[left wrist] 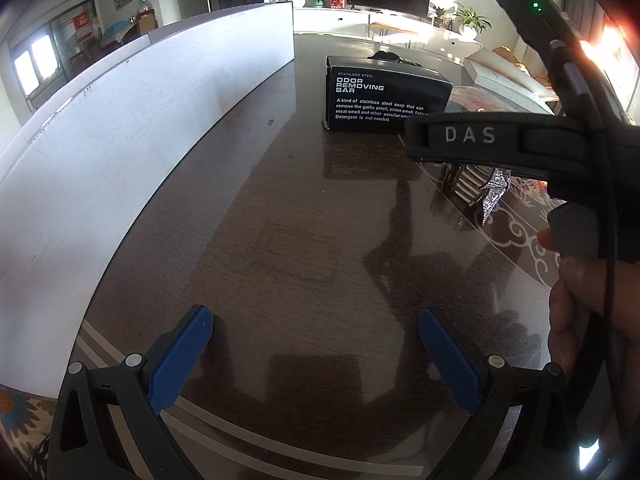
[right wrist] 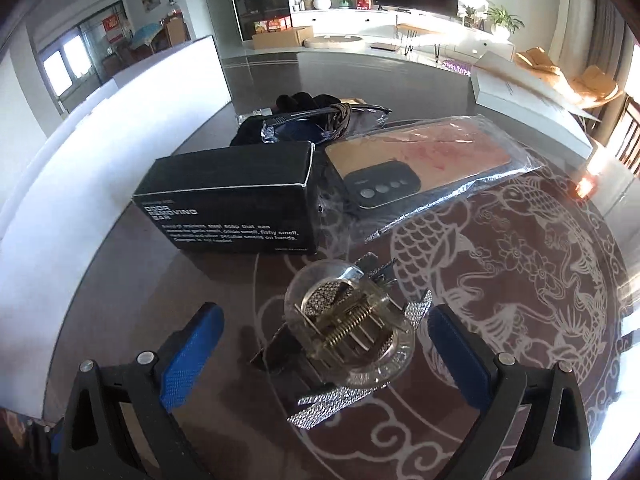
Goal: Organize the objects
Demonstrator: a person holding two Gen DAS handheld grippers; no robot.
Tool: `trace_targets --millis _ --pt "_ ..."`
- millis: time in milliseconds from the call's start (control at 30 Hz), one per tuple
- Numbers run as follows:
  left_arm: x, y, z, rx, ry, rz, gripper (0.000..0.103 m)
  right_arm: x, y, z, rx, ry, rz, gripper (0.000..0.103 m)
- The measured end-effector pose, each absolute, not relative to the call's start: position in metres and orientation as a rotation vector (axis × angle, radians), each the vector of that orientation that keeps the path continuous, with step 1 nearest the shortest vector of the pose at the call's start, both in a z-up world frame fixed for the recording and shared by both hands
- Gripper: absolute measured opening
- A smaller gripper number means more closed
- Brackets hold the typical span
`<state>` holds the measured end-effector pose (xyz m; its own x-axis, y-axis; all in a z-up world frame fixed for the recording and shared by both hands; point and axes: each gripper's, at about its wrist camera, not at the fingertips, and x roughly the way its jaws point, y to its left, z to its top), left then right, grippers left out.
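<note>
Right gripper point(right wrist: 326, 334) spread wide over the glass-topped table point(right wrist: 520, 280); a clear hair claw clip point(right wrist: 348, 332) with rhinestone strips lies between the blue pads, neither pad touching it. Just beyond — black box point(right wrist: 236, 208) marked "odor removing bar"; beside it a phone case in plastic sleeve point(right wrist: 424, 160); dark bundled items point(right wrist: 316, 114) behind. Left gripper point(left wrist: 316, 356) spread too, nothing between its pads; white board point(left wrist: 120, 128) along its left.
</note>
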<state>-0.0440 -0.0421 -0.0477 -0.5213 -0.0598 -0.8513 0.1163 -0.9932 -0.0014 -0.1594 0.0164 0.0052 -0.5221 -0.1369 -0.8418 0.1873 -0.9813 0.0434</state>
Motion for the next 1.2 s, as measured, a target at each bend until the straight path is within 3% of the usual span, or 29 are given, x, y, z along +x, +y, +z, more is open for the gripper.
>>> trace_targets --millis 33,133,533,600,700,867,1033,1200 --pt "-0.044 -0.042 -0.048 1.481 0.089 -2.653 0.103 -0.157 0.017 0.005 1.427 0.097 -2.606 0.069" --pt "-0.045 -0.042 -0.048 1.48 0.09 -2.651 0.103 -0.141 0.028 0.008 1.409 0.095 -2.6 0.057" --pt "-0.049 -0.043 -0.047 1.476 0.091 -2.651 0.103 -0.026 0.123 0.009 1.315 0.111 -2.617 0.056" --pt "-0.05 -0.043 -0.047 1.476 0.091 -2.651 0.103 -0.018 0.133 0.009 1.312 0.11 -2.638 0.061" --pt "-0.049 -0.043 -0.047 1.476 0.09 -2.652 0.103 -0.019 0.146 0.006 1.309 0.106 -2.672 0.086" --pt "-0.049 -0.043 -0.047 1.476 0.089 -2.652 0.103 -0.029 0.146 -0.001 1.334 0.133 -2.662 0.091" --pt "-0.049 -0.043 -0.048 1.476 0.09 -2.652 0.103 -0.033 0.145 -0.005 1.358 0.135 -2.65 0.103" --pt "-0.049 -0.043 -0.048 1.476 0.09 -2.652 0.103 -0.033 0.144 -0.006 1.36 0.138 -2.651 0.103"
